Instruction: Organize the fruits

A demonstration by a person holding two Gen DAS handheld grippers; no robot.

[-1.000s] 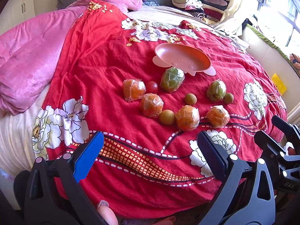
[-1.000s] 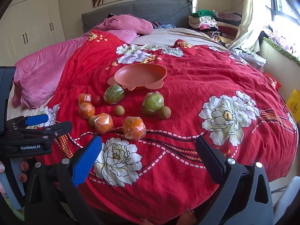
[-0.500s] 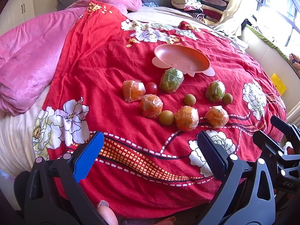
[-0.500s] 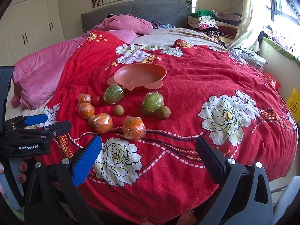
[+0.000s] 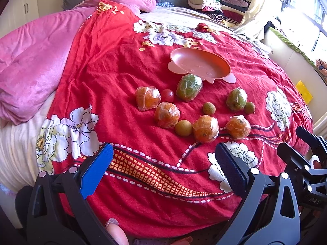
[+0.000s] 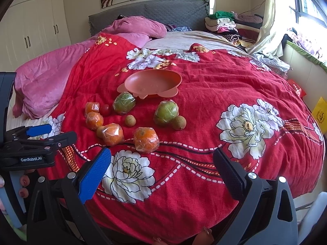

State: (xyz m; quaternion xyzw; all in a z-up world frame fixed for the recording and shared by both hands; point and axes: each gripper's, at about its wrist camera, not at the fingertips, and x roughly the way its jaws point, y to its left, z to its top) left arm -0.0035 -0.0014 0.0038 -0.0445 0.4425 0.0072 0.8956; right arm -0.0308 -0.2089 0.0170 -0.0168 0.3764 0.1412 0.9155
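Filling most of both frames was a bed covered by a red flowered blanket (image 5: 114,77), with a pink quilt (image 5: 32,67) bunched at the left of the frame. At the bottom of the left wrist view the left claw (image 5: 163,163) hung above the blanket's near edge, its blue-padded fingers spread wide with nothing between them. The right claw (image 6: 162,165) sat likewise at the bottom of the right wrist view, fully apart and empty; the left claw also showed side-on at that frame's left edge.

Above centre lay a pink plate (image 5: 221,63) with small feet, nothing in it. Just below it, touching its rim, sat a wrapped green fruit (image 5: 189,86); a second wrapped green fruit (image 5: 236,99) lay to the right, a small brown fruit (image 5: 249,107) touching its side.

Four plastic-wrapped oranges spread in a loose row across the middle of the frame: the leftmost orange (image 5: 147,98), one below it (image 5: 167,114), one at lower centre (image 5: 205,129) and the rightmost (image 5: 238,127). A small red fruit (image 5: 167,95) sat just beside the leftmost orange. One brown round fruit (image 5: 183,128) touched the lower-centre orange, and another (image 5: 209,108) lay alone between the oranges and the green fruits.
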